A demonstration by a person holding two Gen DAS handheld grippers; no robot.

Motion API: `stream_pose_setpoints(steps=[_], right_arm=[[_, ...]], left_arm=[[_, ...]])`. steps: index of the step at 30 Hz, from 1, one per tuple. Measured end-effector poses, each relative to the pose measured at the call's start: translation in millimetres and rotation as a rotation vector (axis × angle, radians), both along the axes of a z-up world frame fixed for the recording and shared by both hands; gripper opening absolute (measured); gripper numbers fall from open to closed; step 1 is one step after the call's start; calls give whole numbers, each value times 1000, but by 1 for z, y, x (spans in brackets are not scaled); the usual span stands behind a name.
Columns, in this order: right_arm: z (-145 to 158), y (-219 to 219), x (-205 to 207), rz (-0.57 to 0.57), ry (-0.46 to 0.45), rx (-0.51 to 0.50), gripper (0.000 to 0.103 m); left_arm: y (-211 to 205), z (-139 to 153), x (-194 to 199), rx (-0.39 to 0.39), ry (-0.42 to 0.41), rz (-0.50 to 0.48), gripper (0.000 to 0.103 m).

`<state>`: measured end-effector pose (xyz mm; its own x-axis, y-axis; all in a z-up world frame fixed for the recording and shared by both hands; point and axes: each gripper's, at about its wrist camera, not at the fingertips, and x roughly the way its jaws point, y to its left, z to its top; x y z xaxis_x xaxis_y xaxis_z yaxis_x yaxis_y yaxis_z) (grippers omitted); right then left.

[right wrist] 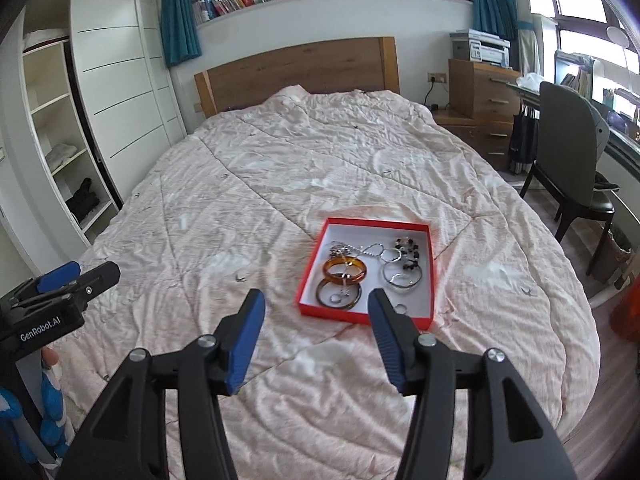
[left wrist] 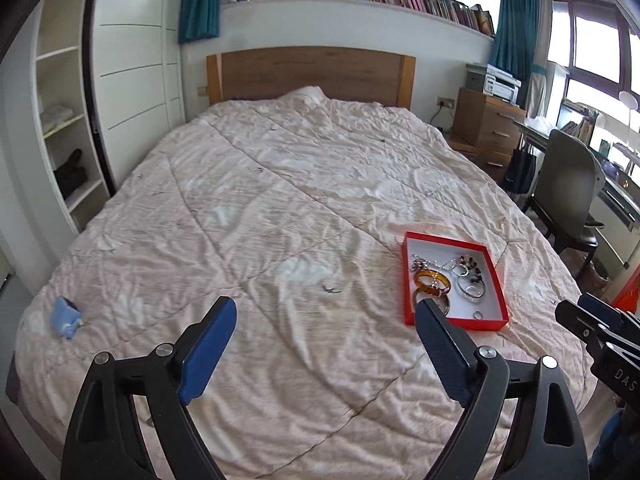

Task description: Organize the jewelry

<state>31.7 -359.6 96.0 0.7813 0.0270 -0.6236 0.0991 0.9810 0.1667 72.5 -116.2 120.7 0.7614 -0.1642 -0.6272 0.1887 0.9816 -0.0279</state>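
Note:
A red box [left wrist: 497,276] with a white floor lies on the bed's right side; it also shows in the right wrist view [right wrist: 433,268]. Inside lie amber bangles [right wrist: 345,270], a dark bangle [right wrist: 339,295], silver bangles [right wrist: 402,276], a silver chain [right wrist: 362,249], dark beads [right wrist: 408,246] and a small ring [right wrist: 400,309]. My left gripper [left wrist: 326,312] is open and empty above the quilt, left of the box. My right gripper [right wrist: 316,304] is open and empty just short of the box's near edge.
The bed [left wrist: 280,200] has a wrinkled pink quilt. A small blue item [left wrist: 66,316] lies near its left edge. A wardrobe [left wrist: 64,120] stands left; drawers [left wrist: 486,124], a chair [left wrist: 568,192] and a desk stand right.

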Motion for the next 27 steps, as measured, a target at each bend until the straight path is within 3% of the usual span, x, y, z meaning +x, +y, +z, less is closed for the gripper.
stream_pose_setpoints(steps=[11, 27], right_arm=[[10, 33, -46, -7, -40, -26, 64], [-3, 43, -66, -9, -23, -51, 65]], left_arm=[[45, 5, -43, 17, -33, 64, 93], [65, -4, -73, 47, -61, 97, 98]])
